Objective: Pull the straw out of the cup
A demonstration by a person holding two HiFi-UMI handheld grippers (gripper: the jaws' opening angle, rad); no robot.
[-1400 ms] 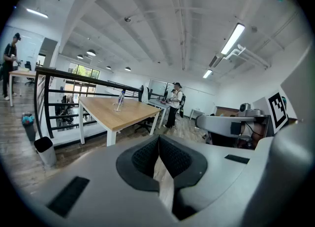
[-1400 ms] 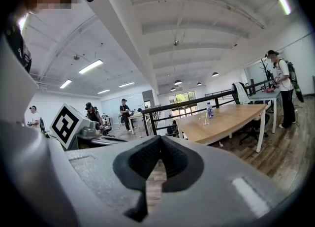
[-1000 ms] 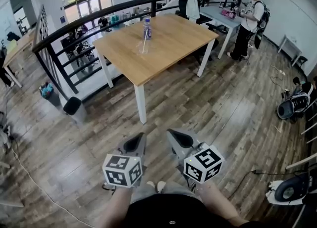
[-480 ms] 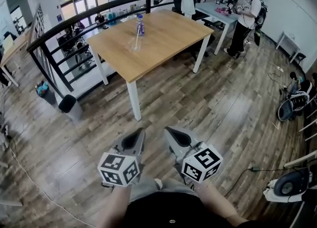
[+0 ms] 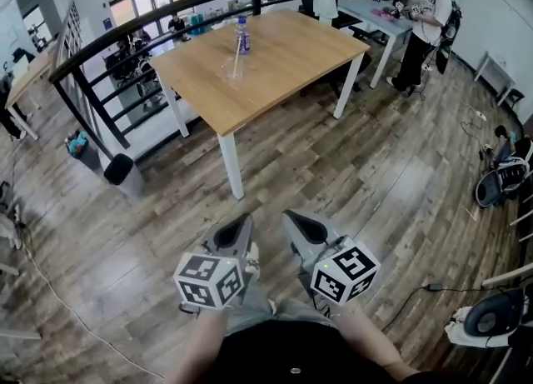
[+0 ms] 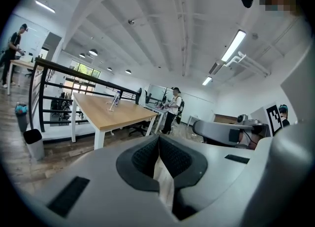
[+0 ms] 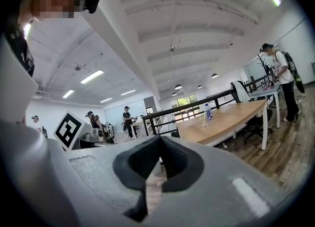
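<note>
A clear cup [image 5: 232,70] with a white straw [image 5: 238,51] standing in it sits on the wooden table [image 5: 283,66], far ahead of me. A water bottle [image 5: 242,37] stands just behind it. My left gripper [image 5: 241,222] and right gripper [image 5: 291,220] are held side by side over the floor, well short of the table, both shut and empty. In the left gripper view the left gripper [image 6: 158,140] has its jaws together, and the cup [image 6: 113,107] is small and distant. The right gripper view shows the right gripper [image 7: 160,140] shut, with the straw [image 7: 204,118] far off.
A black railing [image 5: 125,41] runs behind and left of the table, with a black bin [image 5: 122,176] at its foot. A person [image 5: 425,20] stands at a second table at the back right. Bags [image 5: 500,178] and a cable [image 5: 416,291] lie on the wooden floor at right.
The view has shifted a little over the floor towards the table as I walk. Both grippers stay shut, side by side, low in the view.
</note>
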